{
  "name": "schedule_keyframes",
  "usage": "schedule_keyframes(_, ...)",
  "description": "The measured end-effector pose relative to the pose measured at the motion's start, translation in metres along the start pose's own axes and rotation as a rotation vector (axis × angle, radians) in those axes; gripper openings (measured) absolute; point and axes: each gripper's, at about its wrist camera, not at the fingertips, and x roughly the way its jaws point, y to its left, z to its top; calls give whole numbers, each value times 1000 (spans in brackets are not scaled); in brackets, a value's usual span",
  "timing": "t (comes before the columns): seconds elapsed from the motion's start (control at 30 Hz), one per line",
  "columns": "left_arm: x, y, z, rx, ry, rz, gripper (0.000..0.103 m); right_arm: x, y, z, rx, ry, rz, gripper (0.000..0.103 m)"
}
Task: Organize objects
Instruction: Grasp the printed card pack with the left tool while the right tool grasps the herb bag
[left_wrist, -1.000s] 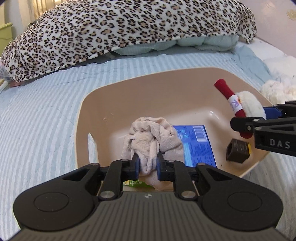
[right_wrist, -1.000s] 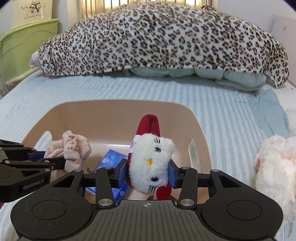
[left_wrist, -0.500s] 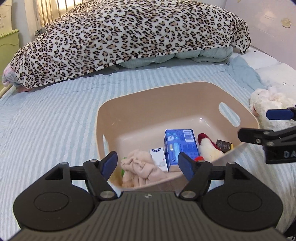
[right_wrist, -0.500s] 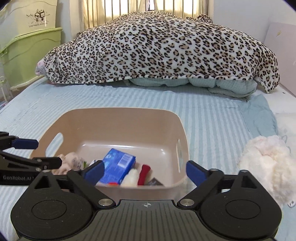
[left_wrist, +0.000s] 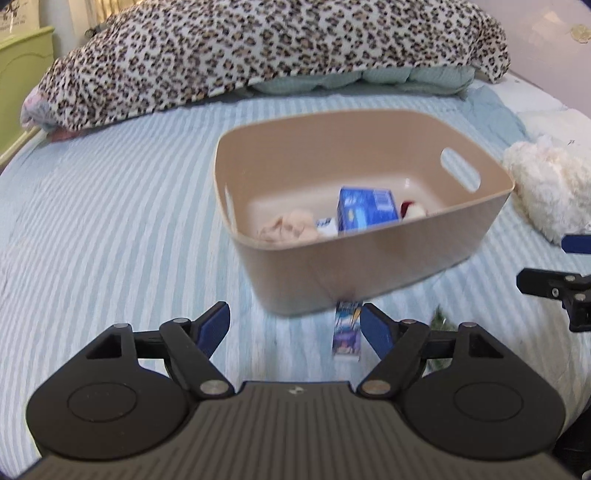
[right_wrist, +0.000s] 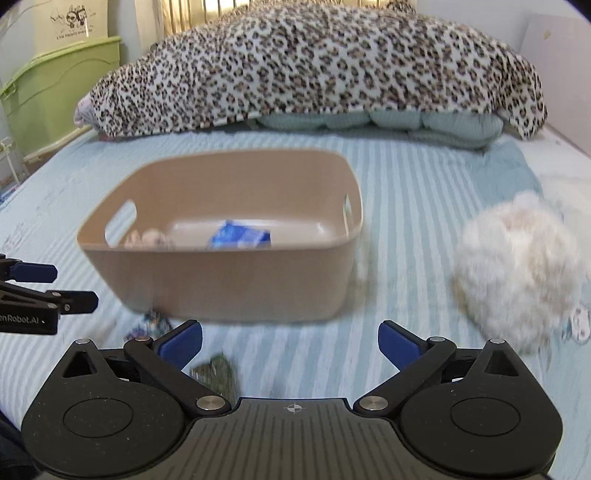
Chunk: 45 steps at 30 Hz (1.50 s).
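Observation:
A beige plastic basket (left_wrist: 369, 266) (right_wrist: 229, 280) stands on the striped bed. Inside lie a crumpled pink cloth (left_wrist: 284, 229), a blue box (left_wrist: 365, 210) (right_wrist: 240, 238) and a red and white plush toy (left_wrist: 413, 209). My left gripper (left_wrist: 295, 325) is open and empty, low in front of the basket. My right gripper (right_wrist: 290, 341) is open and empty, also in front of it. A small purple packet (left_wrist: 346, 332) lies on the bed just before the basket. A dark green item (right_wrist: 216, 369) lies by the right gripper's left finger.
A white fluffy plush (right_wrist: 517, 273) (left_wrist: 546, 192) lies right of the basket. A leopard-print quilt (left_wrist: 258, 48) is piled at the far end of the bed. A green cabinet (right_wrist: 55, 92) stands at the left.
Both grippers opened, dropping the pink cloth and the plush toy into the basket, then pulled back and down away from it.

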Motion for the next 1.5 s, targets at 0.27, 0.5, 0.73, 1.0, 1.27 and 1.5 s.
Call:
schedule_keyframes(0.27, 17, -4, -26, 29, 60, -4, 78, 16, 5, -32, -4, 81, 0, 103)
schedule_keyframes(0.5, 35, -13, -33, 62, 99, -15, 78, 35, 13, -48, -33, 147, 26, 103)
schedule_keyframes(0.73, 50, -15, -35, 75, 127, -38, 78, 51, 23, -55, -47, 194, 78, 103)
schedule_keyframes(1.0, 69, -14, -36, 86, 137, -46, 78, 74, 37, -53, -68, 216, 85, 102)
schedule_keyframes(1.27, 82, -15, -29, 71, 118, -77, 78, 86, 35, -45, -76, 185, 69, 100)
schedule_keyframes(1.5, 89, -15, -25, 15, 81, -85, 67, 88, 27, -41, -58, 161, 66, 77)
